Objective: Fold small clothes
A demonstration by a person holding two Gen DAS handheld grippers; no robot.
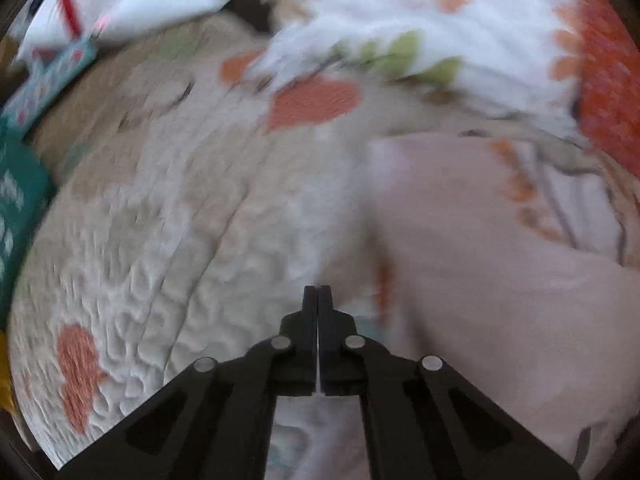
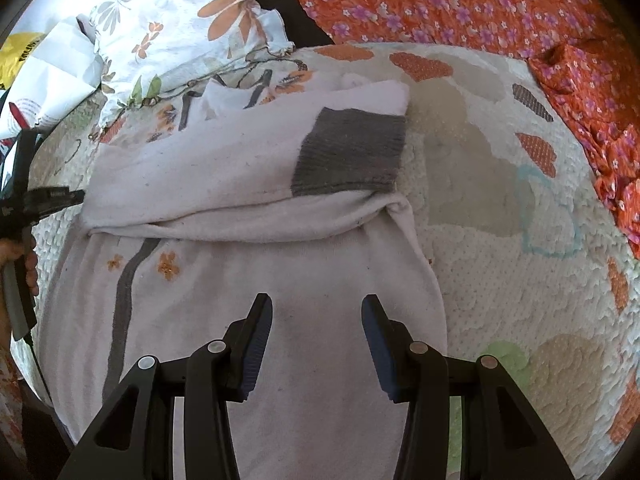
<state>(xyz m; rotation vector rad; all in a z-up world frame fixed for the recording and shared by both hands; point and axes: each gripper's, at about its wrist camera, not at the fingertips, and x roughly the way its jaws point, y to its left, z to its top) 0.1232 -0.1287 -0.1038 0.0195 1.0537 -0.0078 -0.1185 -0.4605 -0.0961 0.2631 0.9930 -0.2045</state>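
Note:
A small pale pink garment (image 2: 248,248) with a grey cuff (image 2: 352,156) lies partly folded on the quilted bedspread (image 2: 500,240). Its upper part is folded over the lower part, which has a grey stripe and orange flowers. My right gripper (image 2: 317,308) is open just above the garment's lower part, holding nothing. My left gripper (image 1: 318,290) is shut and empty over the bedspread (image 1: 160,220), with the pink garment (image 1: 480,260) to its right. The left wrist view is blurred. The left gripper also shows at the left edge of the right wrist view (image 2: 52,198), beside the garment's fold.
A flowered white pillow (image 2: 180,28) lies beyond the garment, also in the left wrist view (image 1: 420,32). An orange flowered cloth (image 2: 500,4) covers the far right. White paper or bags (image 2: 52,64) lie at far left. A teal patterned item (image 1: 20,208) sits at the bed's left.

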